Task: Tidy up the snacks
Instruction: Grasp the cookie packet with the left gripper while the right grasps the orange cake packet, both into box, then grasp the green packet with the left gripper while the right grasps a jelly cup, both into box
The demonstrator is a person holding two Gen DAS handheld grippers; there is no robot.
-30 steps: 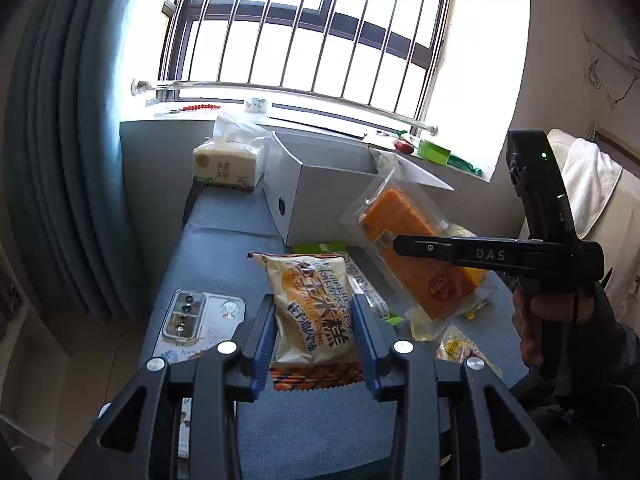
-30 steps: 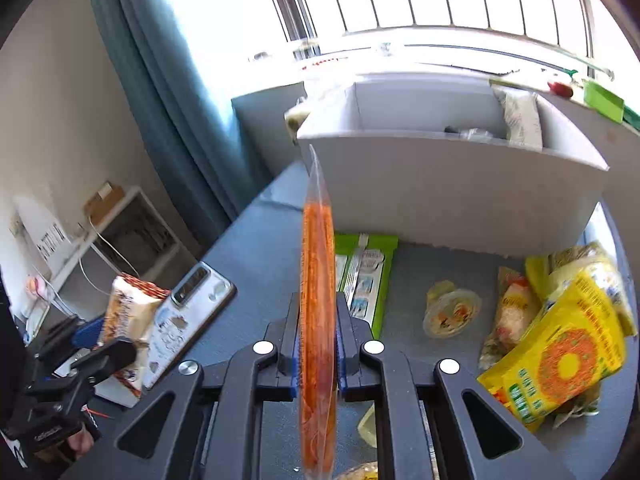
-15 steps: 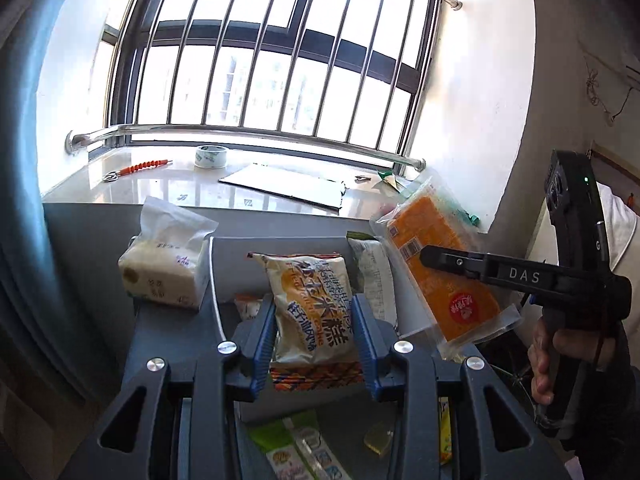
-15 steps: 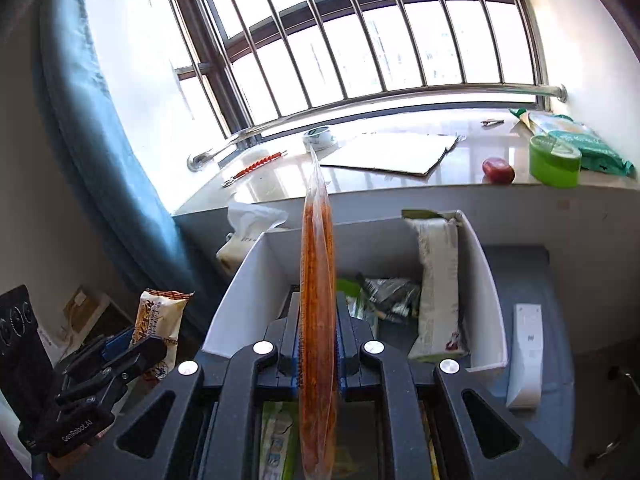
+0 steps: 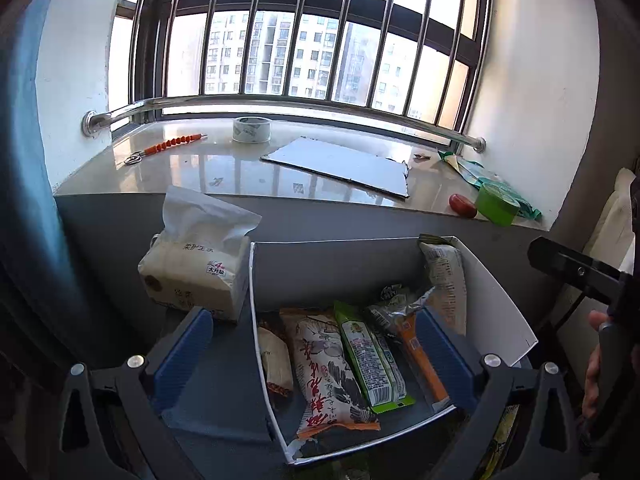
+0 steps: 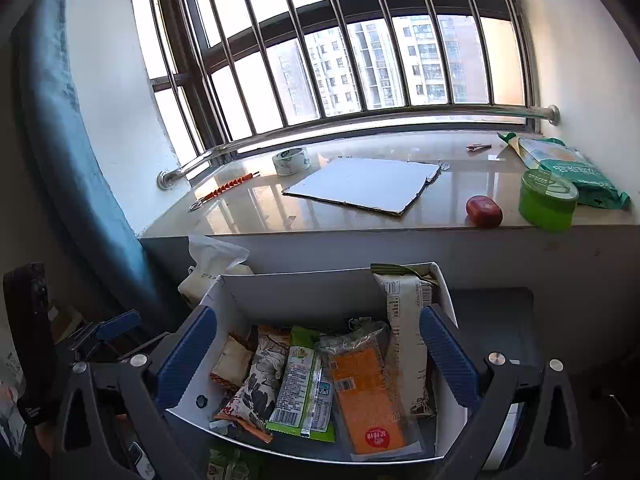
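Note:
A white open box (image 5: 496,292) (image 6: 280,292) stands below the windowsill and holds several snack packs. In it lie an orange clear-wrapped pack (image 6: 368,396) (image 5: 424,356), a green pack (image 5: 370,356) (image 6: 304,388), a white pack with red and black print (image 5: 328,372) (image 6: 260,376), a small brown pack (image 5: 276,360) (image 6: 230,362) and a tall white pack (image 5: 446,280) (image 6: 404,332) against the right wall. My left gripper (image 5: 316,356) is open and empty over the box's left part. My right gripper (image 6: 316,356) is open and empty over the box.
A tissue pack (image 5: 196,264) (image 6: 212,264) stands left of the box. The windowsill (image 5: 248,172) carries a tape roll (image 5: 252,130), a cardboard sheet (image 5: 340,166), a red object (image 6: 484,210) and a green tub (image 6: 548,200). A blue curtain (image 6: 76,152) hangs at left.
Both grippers opened over the box. The left let go of its yellow-brown snack pack and the right let go of the orange pack, which now lies in the box.

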